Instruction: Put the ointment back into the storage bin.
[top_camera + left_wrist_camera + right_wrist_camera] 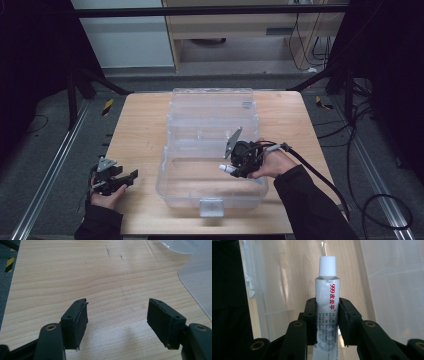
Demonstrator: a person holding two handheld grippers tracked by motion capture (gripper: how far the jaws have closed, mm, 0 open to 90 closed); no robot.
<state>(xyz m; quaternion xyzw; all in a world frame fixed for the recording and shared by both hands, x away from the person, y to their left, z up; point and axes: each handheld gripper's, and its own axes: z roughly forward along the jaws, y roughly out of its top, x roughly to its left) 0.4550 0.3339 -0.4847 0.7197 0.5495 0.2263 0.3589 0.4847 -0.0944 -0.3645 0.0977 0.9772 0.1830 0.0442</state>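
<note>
A clear plastic box (176, 181) with its lid (212, 107) folded back stands in the middle of the wooden table (140, 130). My right gripper (235, 167) hovers over the box's open tray, shut on a white ointment tube (327, 305) with red print and a ribbed white cap (327, 265); the cap (225, 169) points left in the high view. My left gripper (131, 176) rests low over the table's front left, left of the box, open with nothing between its pads (77, 322). The box's clear edge (200, 282) lies to its right.
The table's left side (75, 270) is bare wood with faint marks. Metal rails (55, 160) and cables (380, 200) run along the floor on both sides. A cabinet (240, 30) stands beyond the far edge.
</note>
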